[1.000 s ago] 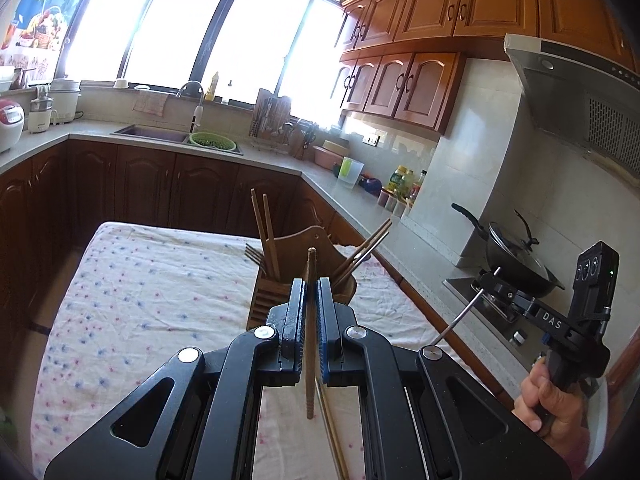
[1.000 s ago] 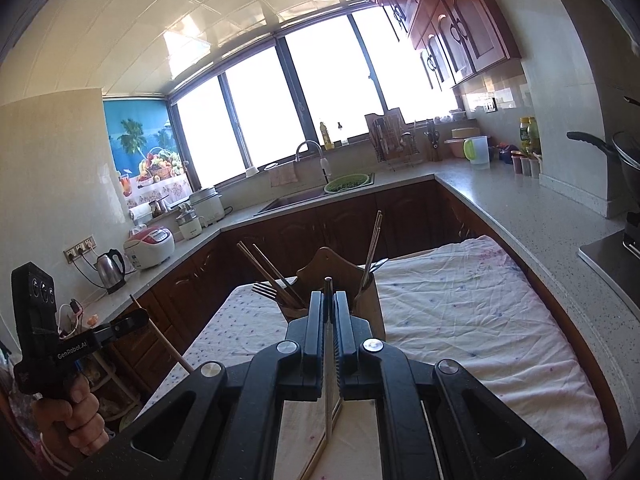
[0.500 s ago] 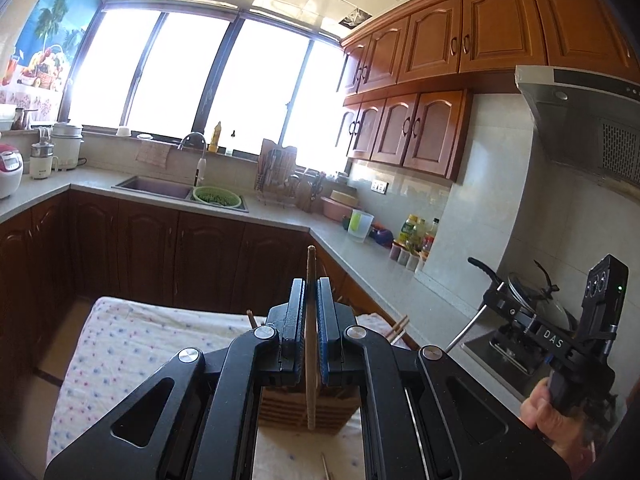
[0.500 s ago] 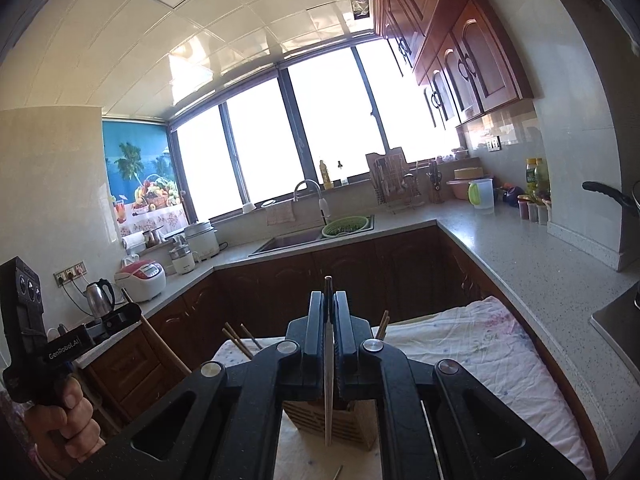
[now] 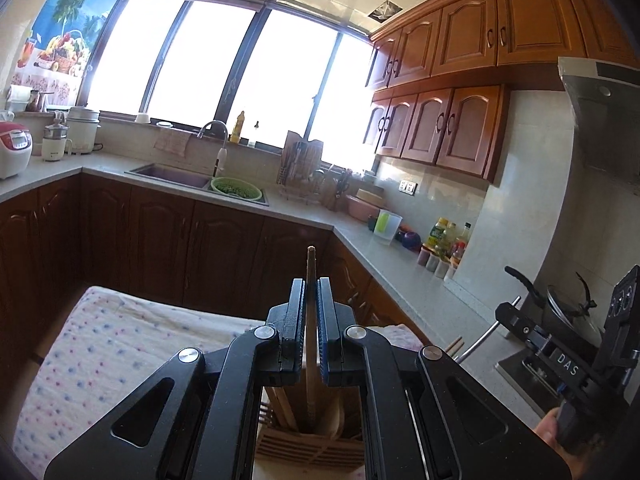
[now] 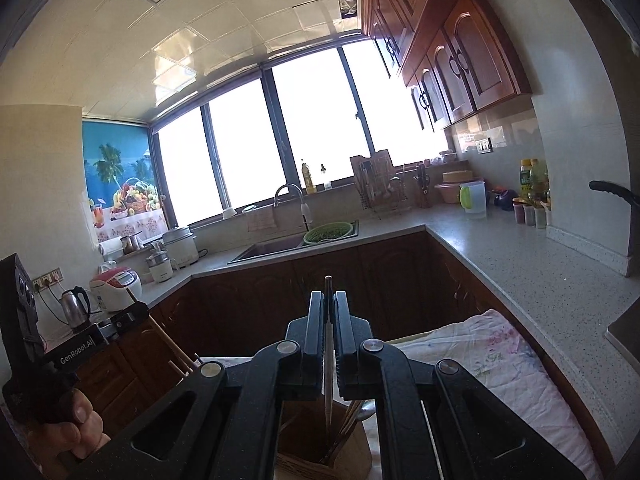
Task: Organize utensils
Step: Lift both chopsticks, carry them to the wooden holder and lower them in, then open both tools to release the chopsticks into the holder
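My left gripper (image 5: pixel 311 284) is shut on a wooden chopstick (image 5: pixel 311 344) that stands upright between the pads. Its lower end hangs at the mouth of the wooden utensil holder (image 5: pixel 308 450), which has chopsticks and a wooden spoon in it. My right gripper (image 6: pixel 328 296) is shut on a thin silver metal utensil (image 6: pixel 328 364), also upright. That tip hangs over the same holder (image 6: pixel 352 460). Each gripper shows in the other's view: the right gripper (image 5: pixel 502 314) at the right edge, the left gripper (image 6: pixel 140 312) at the left edge. The jaws hide most of the holder.
The holder stands on a table under a flowered cloth (image 5: pixel 92 356). Dark cabinets and a grey countertop (image 6: pixel 520 256) wrap around the far side and right. A sink (image 5: pixel 172 172) with a green colander, a wok (image 5: pixel 568 312) on the stove and a rice cooker (image 6: pixel 116 286) stand around.
Both grippers have moved forward over the table with their utensils still gripped. The holder, earlier ahead of the jaws, now lies right beneath them.
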`<state>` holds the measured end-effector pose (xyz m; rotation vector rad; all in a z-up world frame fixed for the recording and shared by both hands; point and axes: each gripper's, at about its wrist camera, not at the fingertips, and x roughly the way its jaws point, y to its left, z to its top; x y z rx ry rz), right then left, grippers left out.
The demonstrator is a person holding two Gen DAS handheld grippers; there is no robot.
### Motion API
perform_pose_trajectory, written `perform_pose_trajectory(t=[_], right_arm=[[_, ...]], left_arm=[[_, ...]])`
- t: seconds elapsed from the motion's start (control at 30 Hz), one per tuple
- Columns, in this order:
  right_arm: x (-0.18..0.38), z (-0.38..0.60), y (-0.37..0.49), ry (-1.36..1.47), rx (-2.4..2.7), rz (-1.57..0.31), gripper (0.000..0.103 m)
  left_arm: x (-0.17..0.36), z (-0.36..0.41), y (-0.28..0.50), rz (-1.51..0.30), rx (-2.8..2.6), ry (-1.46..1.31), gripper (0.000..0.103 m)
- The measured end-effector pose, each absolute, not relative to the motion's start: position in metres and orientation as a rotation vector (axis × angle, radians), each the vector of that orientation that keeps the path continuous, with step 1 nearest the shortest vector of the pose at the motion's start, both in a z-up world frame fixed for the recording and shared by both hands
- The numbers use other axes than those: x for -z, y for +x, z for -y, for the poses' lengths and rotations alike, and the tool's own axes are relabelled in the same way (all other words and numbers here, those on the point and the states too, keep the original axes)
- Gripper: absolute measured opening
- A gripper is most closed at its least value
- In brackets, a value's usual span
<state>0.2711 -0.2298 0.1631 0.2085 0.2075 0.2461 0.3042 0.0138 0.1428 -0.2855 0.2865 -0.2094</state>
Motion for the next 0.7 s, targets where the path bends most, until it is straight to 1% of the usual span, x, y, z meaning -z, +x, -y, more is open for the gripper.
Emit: perform_pose_trajectory(t=[0.33,0.5,0.7], right_arm=[[-0.113,0.228,0.287,0.220,-0.255,-0.326,0.005],[-0.097,0.223,0.292,0.209,-0.255,-0.382,0.006],[-0.094,0.229,0.292,0.233,-0.239,-0.387,0.006]], left_arm=[[-0.091,-0.005,0.306,-0.405,0.205,-0.269,0.004],[-0.087,-0.007,0.302,-0.406,0.201,-0.263,0.005],[-0.088,-0.007,0.302,-0.412,0.205,-0.261,0.005]])
